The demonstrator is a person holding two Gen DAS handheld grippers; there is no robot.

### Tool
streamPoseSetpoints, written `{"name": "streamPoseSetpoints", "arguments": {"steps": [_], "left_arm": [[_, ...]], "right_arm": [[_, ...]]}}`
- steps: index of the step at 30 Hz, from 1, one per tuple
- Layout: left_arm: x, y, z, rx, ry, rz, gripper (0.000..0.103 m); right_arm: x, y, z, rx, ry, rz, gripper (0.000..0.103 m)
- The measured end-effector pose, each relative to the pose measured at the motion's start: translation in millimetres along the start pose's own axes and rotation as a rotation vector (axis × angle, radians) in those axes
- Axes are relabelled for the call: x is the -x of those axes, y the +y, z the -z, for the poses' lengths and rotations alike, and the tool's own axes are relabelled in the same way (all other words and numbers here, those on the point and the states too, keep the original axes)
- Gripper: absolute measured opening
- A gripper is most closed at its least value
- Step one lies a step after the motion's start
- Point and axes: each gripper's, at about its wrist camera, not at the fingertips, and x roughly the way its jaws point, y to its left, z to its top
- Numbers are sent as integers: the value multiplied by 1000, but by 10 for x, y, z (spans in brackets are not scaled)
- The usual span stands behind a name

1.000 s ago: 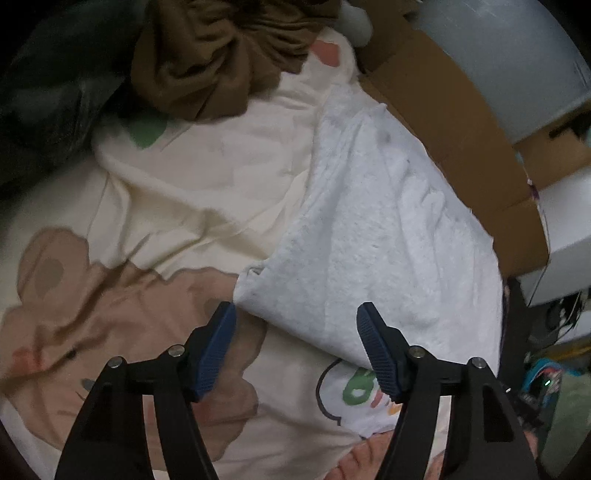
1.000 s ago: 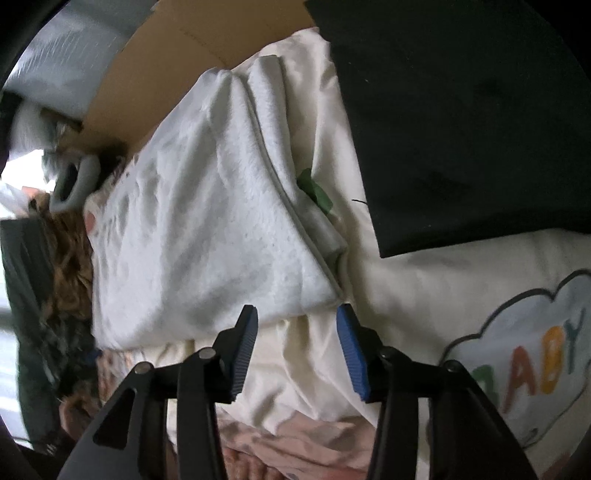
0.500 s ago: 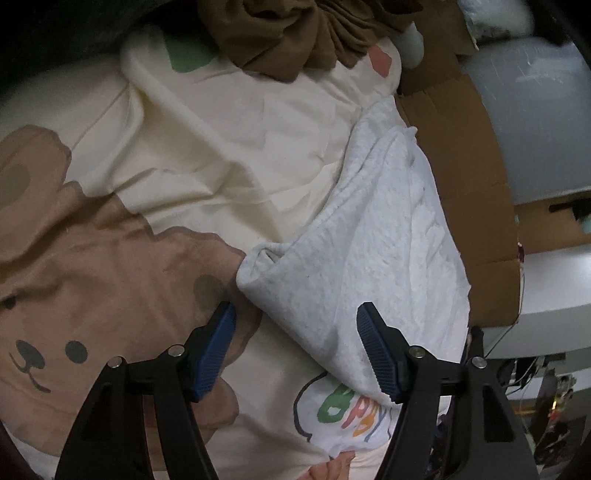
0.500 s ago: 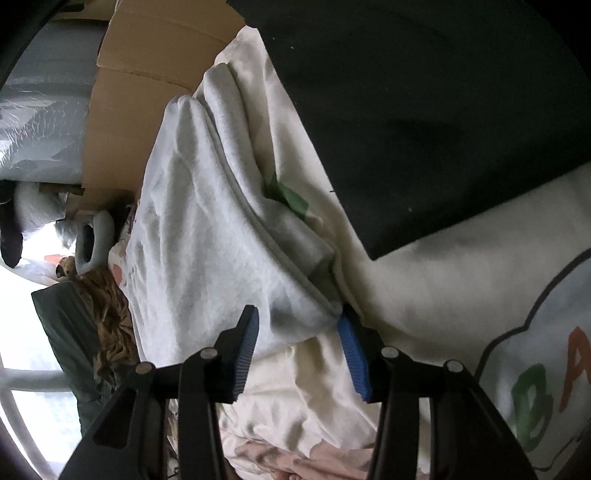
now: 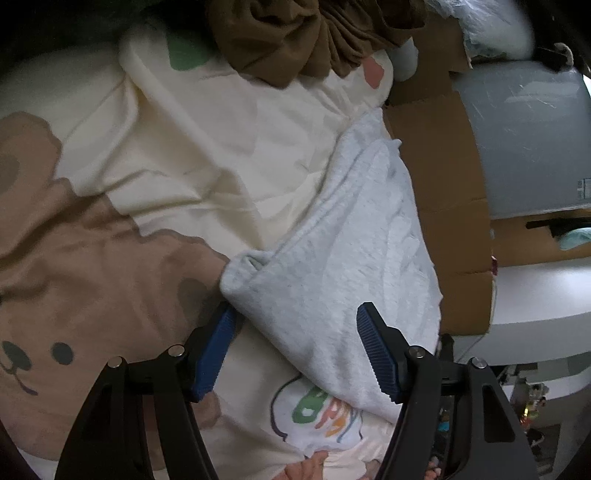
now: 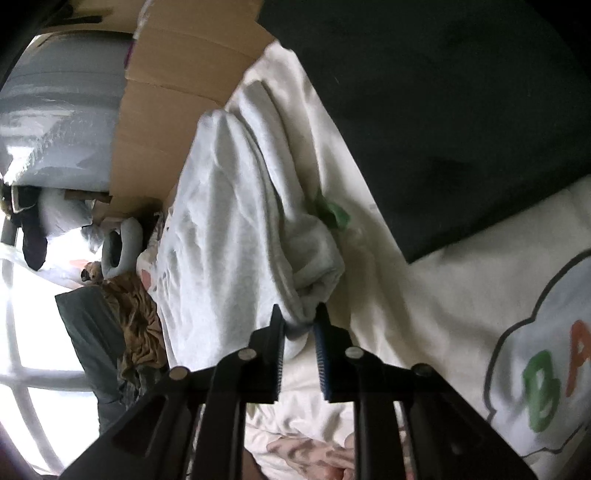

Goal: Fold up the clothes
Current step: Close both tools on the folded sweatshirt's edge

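Right now I am working on the light grey fleece garment (image 5: 351, 266), which is lying on the cream bear-print bedsheet (image 5: 207, 155) beside the cardboard box (image 5: 439, 206). My right gripper (image 6: 300, 328) is closing its jaws on a bunched corner of the garment (image 6: 236, 221), and the fabric is already being pinched between the blue pads. My left gripper (image 5: 295, 350) is hovering with its jaws spread wide astride the opposite folded corner, not yet pressing on it.

I am judging the risks from here. The right pinch is taking a thick wad, several layers, so lifting may be dragging the wrong ply and spoiling the fold. The left jaws are sitting low against the sheet, so closing could be catching the bedsheet along with the fleece. The brown crumpled garment (image 5: 306, 33), lying beyond the fleece away from me, could be snagging a wide sweep.

As for containers, the cardboard box is showing only its flaps; I cannot tell what is in it.
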Motion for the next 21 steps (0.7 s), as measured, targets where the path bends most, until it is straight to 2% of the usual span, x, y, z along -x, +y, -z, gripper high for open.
{"name": "streamPoseSetpoints", "arguments": {"steps": [1,3,11,13,14,21], "left_arm": [[-13,-4,-1,0,4,6,69],[-43,-3,-10,3,10,10,69],[-88,66,-15,32,7,19,69],[-108,67,-23,36,2,22,69],[-110,68,-26,39,0,25,69],[-85,107,-22,64,-20,46,69]], "right_arm": [[-33,-29,2,-13,5,-7,22],[-51,-123,-3,-34,19,-21,40],[-301,-231,-54,-64,43,-49,41],[-302,-213,-73,-62,36,-47,29],[-287,-203,-80,-61,32,-43,15],[-205,-90,-68,-62,10,-58,11]]}}
